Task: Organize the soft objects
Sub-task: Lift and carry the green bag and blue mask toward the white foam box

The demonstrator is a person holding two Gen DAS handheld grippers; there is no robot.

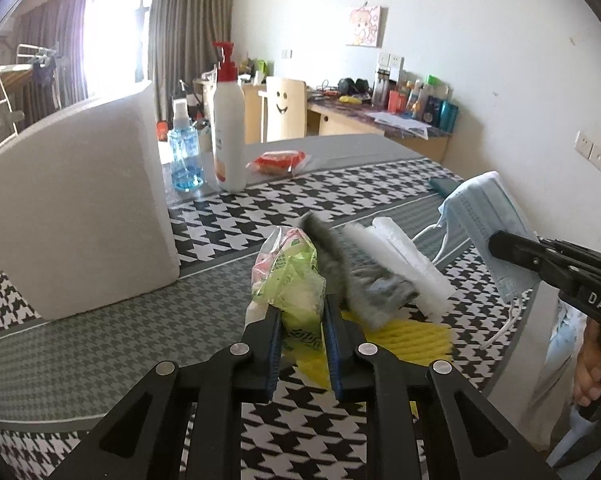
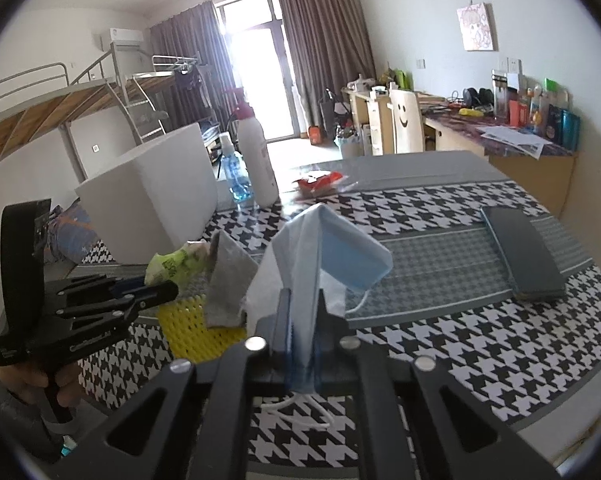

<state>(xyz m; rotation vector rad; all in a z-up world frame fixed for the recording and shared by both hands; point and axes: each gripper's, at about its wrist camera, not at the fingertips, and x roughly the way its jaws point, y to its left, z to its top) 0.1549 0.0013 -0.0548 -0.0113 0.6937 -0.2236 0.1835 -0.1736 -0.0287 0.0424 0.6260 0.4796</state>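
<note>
Houndstooth-clothed bench (image 2: 440, 332): left hand-held gripper (image 1: 300, 316) clamped on green packet (image 1: 296, 280), right hand-held gripper (image 2: 302, 320) clamped on blue mask (image 2: 320, 248), both near yellow mat (image 2: 188, 328).

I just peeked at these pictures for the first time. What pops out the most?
The black-and-white houndstooth tablecloth jumps out first, covering the whole table. Right up close, the right gripper has its jaws shut on a blue face mask, while the left gripper pinches a green tissue packet. Behind them at the left stands a big white foam block, with a red-capped pump bottle beside it.
</note>
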